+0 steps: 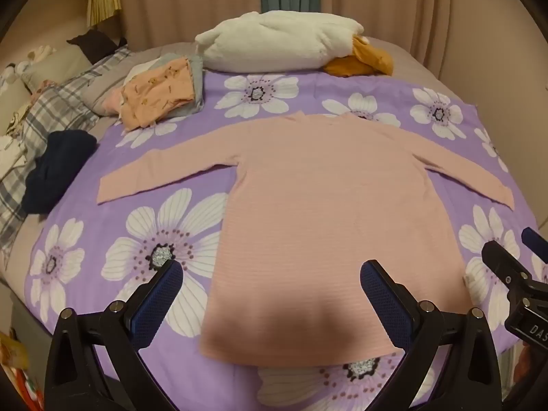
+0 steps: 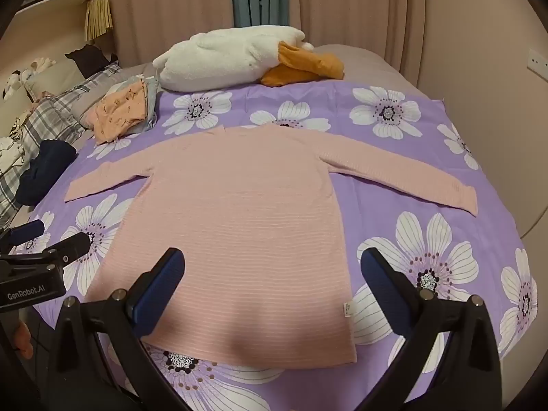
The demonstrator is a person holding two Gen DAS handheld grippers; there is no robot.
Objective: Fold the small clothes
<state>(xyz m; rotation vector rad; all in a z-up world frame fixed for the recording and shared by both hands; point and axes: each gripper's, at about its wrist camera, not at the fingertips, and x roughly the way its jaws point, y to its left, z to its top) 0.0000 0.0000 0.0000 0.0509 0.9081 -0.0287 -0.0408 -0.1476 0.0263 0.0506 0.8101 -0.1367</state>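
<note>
A pink long-sleeved top lies flat on the purple flowered bedspread, hem nearest me, both sleeves spread out to the sides. My left gripper hovers open above the hem's left part, blue pads wide apart, nothing between them. My right gripper hangs open over the hem's right part, near a small side label. In the right wrist view, the left gripper shows at the left edge; in the left wrist view, the right gripper shows at the right edge.
A stack of folded clothes with an orange printed piece on top sits at the back left. A white plush pillow and an orange garment lie at the back. A dark navy garment rests left by plaid bedding.
</note>
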